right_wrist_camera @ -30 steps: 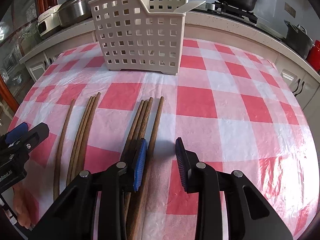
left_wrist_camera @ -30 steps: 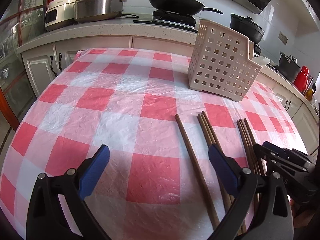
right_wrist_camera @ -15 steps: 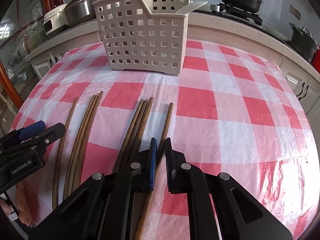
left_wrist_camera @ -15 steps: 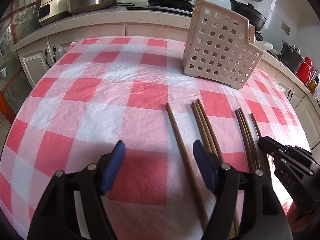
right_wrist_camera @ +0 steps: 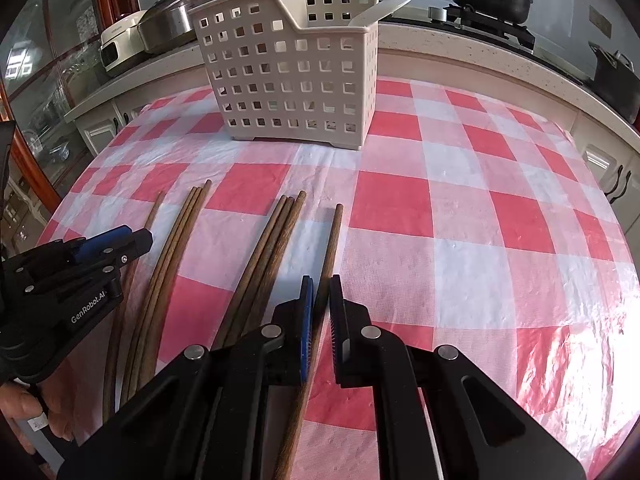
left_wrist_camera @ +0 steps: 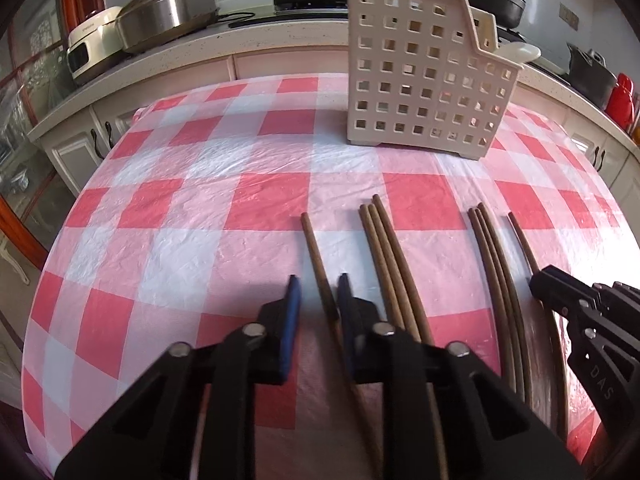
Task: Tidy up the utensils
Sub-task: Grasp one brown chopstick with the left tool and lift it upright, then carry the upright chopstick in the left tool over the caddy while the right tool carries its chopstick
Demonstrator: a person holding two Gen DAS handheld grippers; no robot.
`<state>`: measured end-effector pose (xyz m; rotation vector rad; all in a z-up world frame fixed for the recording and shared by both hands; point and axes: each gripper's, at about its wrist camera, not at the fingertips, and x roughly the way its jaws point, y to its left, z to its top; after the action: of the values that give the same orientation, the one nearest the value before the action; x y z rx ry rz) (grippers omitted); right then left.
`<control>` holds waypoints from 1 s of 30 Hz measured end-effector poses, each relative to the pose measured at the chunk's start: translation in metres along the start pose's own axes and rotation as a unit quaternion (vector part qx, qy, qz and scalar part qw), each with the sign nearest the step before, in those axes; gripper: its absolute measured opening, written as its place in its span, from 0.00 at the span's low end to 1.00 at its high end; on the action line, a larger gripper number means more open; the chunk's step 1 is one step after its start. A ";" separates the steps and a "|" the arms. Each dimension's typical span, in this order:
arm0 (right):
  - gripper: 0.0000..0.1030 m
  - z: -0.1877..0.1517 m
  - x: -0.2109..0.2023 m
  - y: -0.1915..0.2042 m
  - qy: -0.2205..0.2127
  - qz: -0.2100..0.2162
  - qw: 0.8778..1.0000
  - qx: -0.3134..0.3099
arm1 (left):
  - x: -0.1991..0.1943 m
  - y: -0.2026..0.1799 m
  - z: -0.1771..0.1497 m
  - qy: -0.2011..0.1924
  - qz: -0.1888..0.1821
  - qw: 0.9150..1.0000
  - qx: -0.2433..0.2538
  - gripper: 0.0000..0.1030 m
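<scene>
Dark wooden chopsticks lie in a row on the checked tablecloth [left_wrist_camera: 180, 208]. My left gripper [left_wrist_camera: 319, 278] straddles the leftmost single chopstick [left_wrist_camera: 314, 248]; its jaws are closing, the stick lies against the right pad [left_wrist_camera: 344, 300], and a strip of cloth still shows by the left pad. My right gripper [right_wrist_camera: 321, 278] is shut on the rightmost single chopstick [right_wrist_camera: 334, 240]. Between them lie two bundles of three [right_wrist_camera: 180, 240] [right_wrist_camera: 276, 240]. A white perforated basket [right_wrist_camera: 288, 80] stands behind them, with a white utensil [right_wrist_camera: 380, 10] poking out.
The cloth to the right of the chopsticks [right_wrist_camera: 480, 240] is bare. Behind the table runs a kitchen counter [left_wrist_camera: 240, 36] with a rice cooker, steel pot [left_wrist_camera: 168, 12], wok and black pots. A person's fingers [right_wrist_camera: 24, 412] show at the lower left of the right wrist view.
The left gripper slid right over the leftmost chopstick and its wide jaws narrowed around it. The right gripper's jaws closed on the rightmost chopstick, which shifted slightly away from its bundle.
</scene>
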<state>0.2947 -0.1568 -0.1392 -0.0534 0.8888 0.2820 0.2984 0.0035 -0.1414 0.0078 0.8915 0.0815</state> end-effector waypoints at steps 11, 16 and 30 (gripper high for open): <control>0.05 -0.003 -0.013 -0.014 -0.028 0.034 0.998 0.033 | -0.008 0.022 -0.004 -0.007 -0.072 0.997 -0.036 0.05; 0.05 0.003 -0.032 -0.016 -0.059 0.043 0.997 0.040 | -0.030 0.019 0.000 -0.033 -0.082 0.996 -0.030 0.05; 0.05 0.009 -0.110 -0.011 -0.170 0.050 0.984 0.021 | -0.125 0.018 0.003 -0.172 -0.086 0.981 -0.011 0.05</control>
<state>0.2390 -0.1905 -0.0489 0.0781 0.5586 0.3546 0.2212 0.0126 -0.0417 -0.0749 0.5429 -0.0704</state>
